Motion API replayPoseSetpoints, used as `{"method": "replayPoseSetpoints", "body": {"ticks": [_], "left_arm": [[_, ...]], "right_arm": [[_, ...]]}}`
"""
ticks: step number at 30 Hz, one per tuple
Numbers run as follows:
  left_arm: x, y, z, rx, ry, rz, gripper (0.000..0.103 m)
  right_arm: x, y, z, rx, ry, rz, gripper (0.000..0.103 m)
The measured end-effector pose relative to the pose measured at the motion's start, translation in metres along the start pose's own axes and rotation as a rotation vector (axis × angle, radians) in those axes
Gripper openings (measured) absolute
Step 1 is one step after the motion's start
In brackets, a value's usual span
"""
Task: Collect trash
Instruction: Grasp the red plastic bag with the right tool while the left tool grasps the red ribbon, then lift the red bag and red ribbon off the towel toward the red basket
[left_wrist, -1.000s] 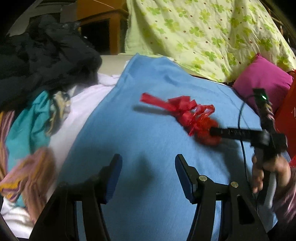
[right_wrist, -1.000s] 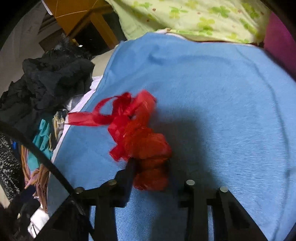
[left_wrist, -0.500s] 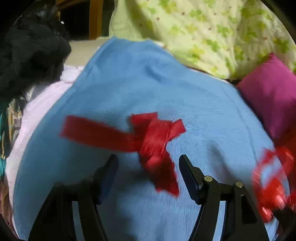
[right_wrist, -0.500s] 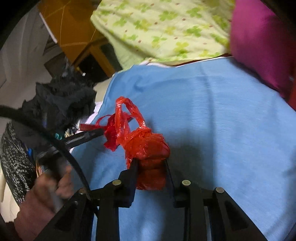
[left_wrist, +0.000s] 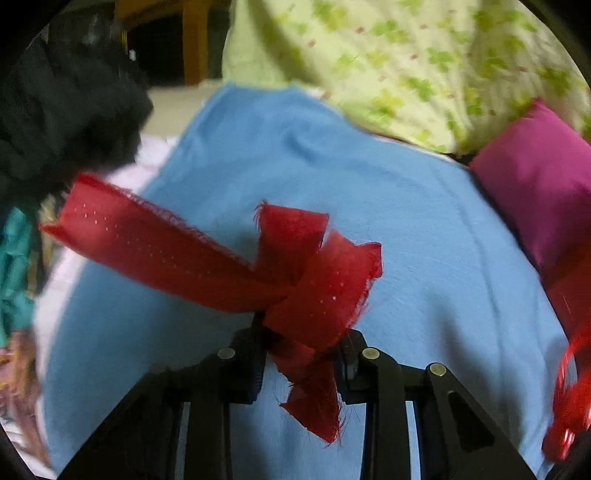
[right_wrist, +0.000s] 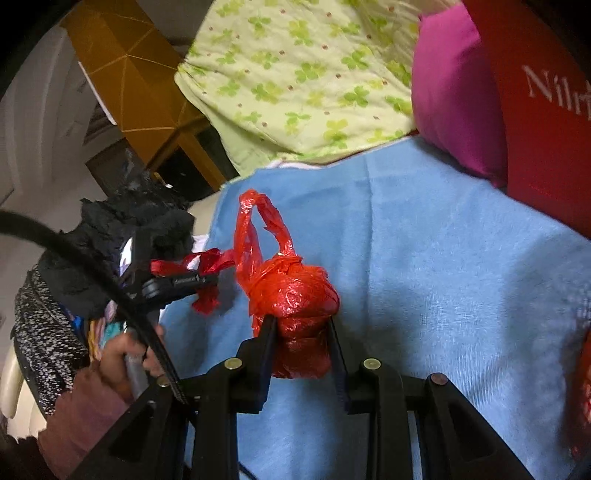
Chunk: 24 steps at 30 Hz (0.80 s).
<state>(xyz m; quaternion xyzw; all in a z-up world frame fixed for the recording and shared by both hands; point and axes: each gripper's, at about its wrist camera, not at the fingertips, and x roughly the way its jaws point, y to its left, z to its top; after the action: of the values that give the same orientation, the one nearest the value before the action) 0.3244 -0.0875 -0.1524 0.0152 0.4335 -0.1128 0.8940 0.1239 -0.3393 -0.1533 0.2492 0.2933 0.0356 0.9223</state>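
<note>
A frayed red ribbon (left_wrist: 303, 280) sits between the jaws of my left gripper (left_wrist: 301, 354), which are closing on its knot. Its long tail sticks out to the left over the blue cloth (left_wrist: 406, 221). In the right wrist view the left gripper (right_wrist: 207, 284) holds that ribbon (right_wrist: 207, 262) at the cloth's left edge. My right gripper (right_wrist: 299, 332) is shut on a knotted red plastic bag (right_wrist: 295, 295), held just above the blue cloth (right_wrist: 443, 258) with its handle loops standing up. The same bag (left_wrist: 569, 406) blurs at the right edge of the left wrist view.
A pile of black clothes (left_wrist: 55, 110) lies at the left. At the back are a green floral quilt (left_wrist: 406, 55) and a magenta pillow (left_wrist: 535, 177). A red bag with white lettering (right_wrist: 535, 110) stands at the right. A person's hand (right_wrist: 125, 354) grips the left handle.
The left gripper came up to the red ribbon and its jaws narrowed onto the knot. The right gripper lifted the red plastic bag off the ribbon and carried it right.
</note>
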Motion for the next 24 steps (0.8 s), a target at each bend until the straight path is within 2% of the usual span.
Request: {"method": "replayPoseSetpoints", "body": {"ticks": [3, 11, 16, 24], "left_arm": [[-0.055, -0.013, -0.018, 0.049, -0.069, 0.006, 0.032], [-0.184, -0.051, -0.066, 0.208, -0.278, 0.099, 0.032], [-0.233, -0.063, -0.082, 0.247, -0.360, 0.117, 0.032], [-0.281, -0.081, -0.107, 0.286, -0.435, 0.121, 0.032]], "right_arm": [[-0.024, 0.015, -0.002, -0.023, -0.032, 0.006, 0.030], [-0.095, 0.047, -0.011, -0.065, -0.135, 0.014, 0.030], [-0.137, 0.062, -0.019, -0.089, -0.192, 0.013, 0.030], [-0.182, 0.072, -0.022, -0.111, -0.277, 0.024, 0.030]]}}
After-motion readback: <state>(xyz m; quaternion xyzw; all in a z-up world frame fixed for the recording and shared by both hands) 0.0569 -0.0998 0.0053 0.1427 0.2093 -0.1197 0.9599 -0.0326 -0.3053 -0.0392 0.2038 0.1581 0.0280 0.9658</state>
